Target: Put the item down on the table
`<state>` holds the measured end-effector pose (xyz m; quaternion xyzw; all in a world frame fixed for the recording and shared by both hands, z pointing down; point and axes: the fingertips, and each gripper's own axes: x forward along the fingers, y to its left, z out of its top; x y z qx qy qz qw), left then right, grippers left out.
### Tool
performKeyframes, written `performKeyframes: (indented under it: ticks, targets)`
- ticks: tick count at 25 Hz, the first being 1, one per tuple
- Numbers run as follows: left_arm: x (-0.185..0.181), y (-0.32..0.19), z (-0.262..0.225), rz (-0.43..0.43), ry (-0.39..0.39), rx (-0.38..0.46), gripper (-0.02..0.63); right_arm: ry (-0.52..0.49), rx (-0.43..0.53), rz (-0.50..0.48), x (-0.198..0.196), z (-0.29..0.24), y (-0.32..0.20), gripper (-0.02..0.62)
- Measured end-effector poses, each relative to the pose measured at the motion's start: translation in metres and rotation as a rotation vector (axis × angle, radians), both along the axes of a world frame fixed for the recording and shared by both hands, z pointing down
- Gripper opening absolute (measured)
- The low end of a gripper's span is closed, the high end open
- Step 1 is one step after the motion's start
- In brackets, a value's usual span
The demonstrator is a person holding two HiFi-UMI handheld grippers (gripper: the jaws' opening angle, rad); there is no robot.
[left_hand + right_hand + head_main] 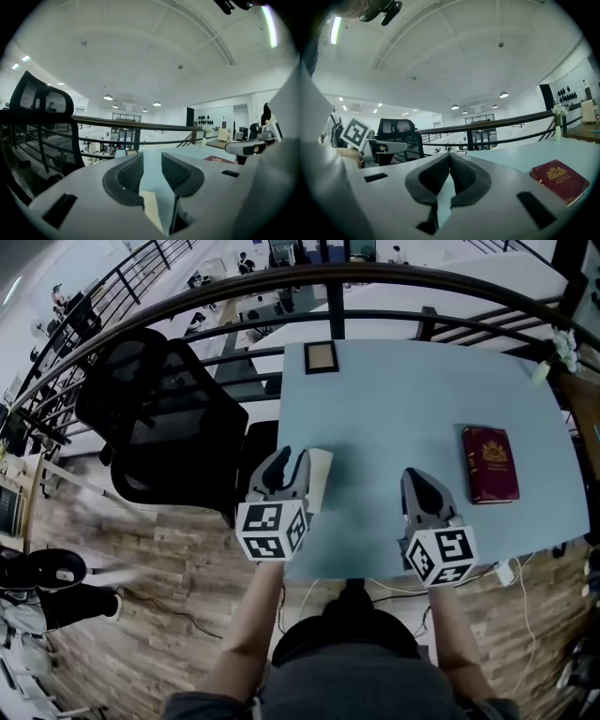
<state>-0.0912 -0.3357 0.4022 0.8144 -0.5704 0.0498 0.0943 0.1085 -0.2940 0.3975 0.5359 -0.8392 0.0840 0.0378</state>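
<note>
Head view: the left gripper (292, 460) is hovering over the table's (394, 399) near edge, with a card (320, 474) lying just right of its fingers. A booklet (489, 463) (dark red) is lying right of the right gripper (413, 476). Left gripper view: the fingers (129, 173) are standing apart, gripping nothing, and the card is showing low in their gap. Right gripper view: the fingers (436, 176) are pressing together, empty.

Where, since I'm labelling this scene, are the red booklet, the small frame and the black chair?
red booklet (489, 465): head view, middle of its cover.
small frame (321, 356): head view, its inner panel.
black chair (155, 413): head view, mesh backrest.
</note>
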Motion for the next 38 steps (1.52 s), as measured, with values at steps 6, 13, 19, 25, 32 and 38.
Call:
performKeyframes:
  ticks: [6, 13, 19, 25, 32, 38]
  targets:
    - [-0.011, 0.021, -0.025, -0.012, 0.023, 0.072, 0.052, 0.001, 0.010, -0.008, -0.005, -0.004, 0.004, 0.003]
    - [-0.024, 0.036, -0.028, -0.018, 0.031, 0.084, 0.006, 0.007, 0.026, -0.013, -0.007, -0.010, 0.007, 0.003]
    - [-0.027, 0.044, -0.022, -0.023, 0.044, 0.071, 0.006, 0.011, 0.035, -0.019, -0.008, -0.013, 0.010, 0.002]
    - [-0.030, 0.047, -0.024, -0.034, 0.048, 0.075, 0.006, 0.020, 0.042, -0.014, -0.006, -0.014, 0.012, 0.002]
    - [-0.029, 0.049, -0.021, -0.040, 0.049, 0.067, 0.006, 0.032, 0.051, -0.021, -0.008, -0.015, 0.015, 0.002]
    - [-0.028, 0.048, -0.018, -0.038, 0.038, 0.061, 0.006, 0.035, 0.054, -0.018, -0.008, -0.016, 0.015, 0.002]
